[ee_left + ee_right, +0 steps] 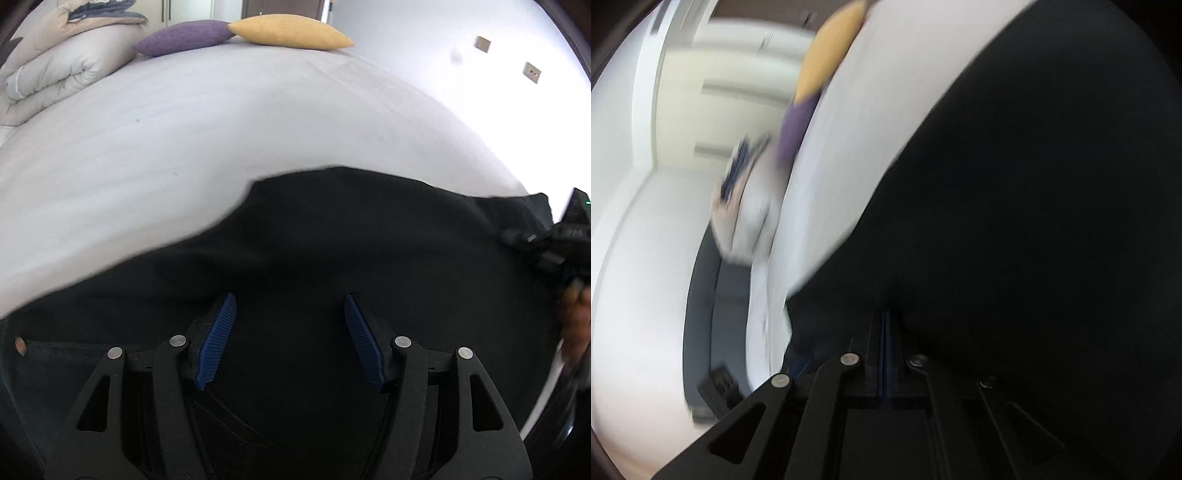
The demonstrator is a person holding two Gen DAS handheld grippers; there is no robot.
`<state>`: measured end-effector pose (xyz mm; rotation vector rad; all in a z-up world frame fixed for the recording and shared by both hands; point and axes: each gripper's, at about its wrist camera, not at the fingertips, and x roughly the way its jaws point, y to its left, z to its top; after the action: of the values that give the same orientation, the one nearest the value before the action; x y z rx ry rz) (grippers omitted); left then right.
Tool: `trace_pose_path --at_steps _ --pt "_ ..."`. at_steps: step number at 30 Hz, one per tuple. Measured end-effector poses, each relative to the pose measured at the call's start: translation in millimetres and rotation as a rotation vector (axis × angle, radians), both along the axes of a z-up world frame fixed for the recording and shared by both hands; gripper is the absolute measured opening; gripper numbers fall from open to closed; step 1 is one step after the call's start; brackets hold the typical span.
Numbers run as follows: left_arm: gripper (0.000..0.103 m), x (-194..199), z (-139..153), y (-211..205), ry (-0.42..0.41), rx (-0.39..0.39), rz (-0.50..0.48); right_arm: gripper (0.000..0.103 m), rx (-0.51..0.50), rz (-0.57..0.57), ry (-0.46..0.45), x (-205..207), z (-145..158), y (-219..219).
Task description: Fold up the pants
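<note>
- Two fisheye views from hand-held grippers look across a bed with a white sheet (221, 122) and black pants (332, 229) spread on it.
- Left wrist view: the pants fill the lower half of the frame, their far edge running from lower left up to the middle and on to the right edge.
- Left gripper (290, 306), at bottom centre, has its blue ribbed pads (218, 339) spread apart over the dark cloth; nothing is pinched between them.
- Upper left of that frame holds a folded cream duvet (62, 66); beside it along the top lie a purple cushion (181, 37) and a yellow cushion (291, 31), tips touching.
- Far right edge of the same frame shows the right gripper (554, 243) as a black shape at the corner of the pants, with part of a hand (574, 314) below it.
- Right wrist view is tilted and blurred by motion: the pants (1034, 221) cover the right half, the sheet (871, 110) runs as a white band up the middle.
- Right gripper (886, 317), at bottom centre, has its pads pressed together; black cloth meets their tips, but whether any is caught between them cannot be told.
- Yellow cushion (831, 55) and purple cushion (796, 125) smear along the upper middle, with the duvet (750, 218) below them.
</note>
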<state>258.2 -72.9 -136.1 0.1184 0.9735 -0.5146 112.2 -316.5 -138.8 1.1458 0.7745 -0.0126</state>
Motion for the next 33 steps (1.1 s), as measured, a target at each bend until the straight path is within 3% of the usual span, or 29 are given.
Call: trace_pose_path --at_steps 3,6,7,9,12,14,16,18,21,24,26,27,29,31,33 --pt "0.061 5.9 -0.4 10.8 0.002 -0.023 0.000 0.000 -0.054 -0.155 -0.007 -27.8 8.4 -58.4" --pt "0.061 1.5 -0.2 22.3 -0.028 0.005 0.020 0.000 -0.065 -0.264 -0.031 -56.8 14.9 -104.2" --pt "0.060 -4.8 5.6 42.7 -0.027 -0.013 0.032 0.000 -0.089 -0.297 -0.030 -65.6 20.3 -115.1" --pt "0.052 -2.9 8.7 61.8 -0.009 -0.068 0.029 0.000 -0.155 -0.357 -0.011 -81.5 30.6 -129.1" --pt "0.050 -12.4 19.7 84.9 -0.057 0.024 0.100 0.000 -0.178 -0.494 0.088 -123.6 33.2 -151.6" --pt "0.050 -20.9 29.1 109.5 -0.072 0.008 0.154 0.003 -0.193 -0.537 0.103 -151.8 38.9 -148.0" --pt "0.050 -26.2 36.5 130.0 -0.069 -0.014 0.220 0.004 -0.221 -0.488 0.062 -164.2 49.3 -127.3" --pt "0.050 -35.1 43.9 135.5 -0.056 -0.093 0.237 0.005 -0.237 -0.396 0.000 -162.8 63.9 -93.2" --pt "0.061 -62.3 44.8 131.6 -0.045 -0.173 0.221 0.015 -0.200 -0.143 -0.091 -126.5 74.9 -14.6" --pt "0.062 -75.1 27.8 117.0 -0.022 -0.123 0.207 0.021 -0.134 0.125 -0.104 -82.5 61.3 68.8" --pt "0.062 -77.2 10.8 104.7 -0.018 -0.114 0.205 0.021 -0.141 0.252 -0.050 -60.8 40.6 112.7" --pt "0.062 -83.7 10.6 112.5 -0.034 -0.108 0.206 0.020 -0.163 0.272 -0.021 -58.5 31.8 124.0" --pt "0.062 -92.7 7.3 122.2 -0.044 -0.098 0.214 0.002 -0.185 0.247 -0.028 -67.2 25.0 122.1" --pt "0.062 -101.7 5.5 140.5 -0.052 -0.112 0.231 0.000 -0.122 0.173 -0.031 -78.3 21.5 101.2" --pt "0.061 -105.9 2.2 157.9 -0.046 -0.164 0.227 0.000 -0.139 0.079 -0.025 -91.4 17.0 84.2"
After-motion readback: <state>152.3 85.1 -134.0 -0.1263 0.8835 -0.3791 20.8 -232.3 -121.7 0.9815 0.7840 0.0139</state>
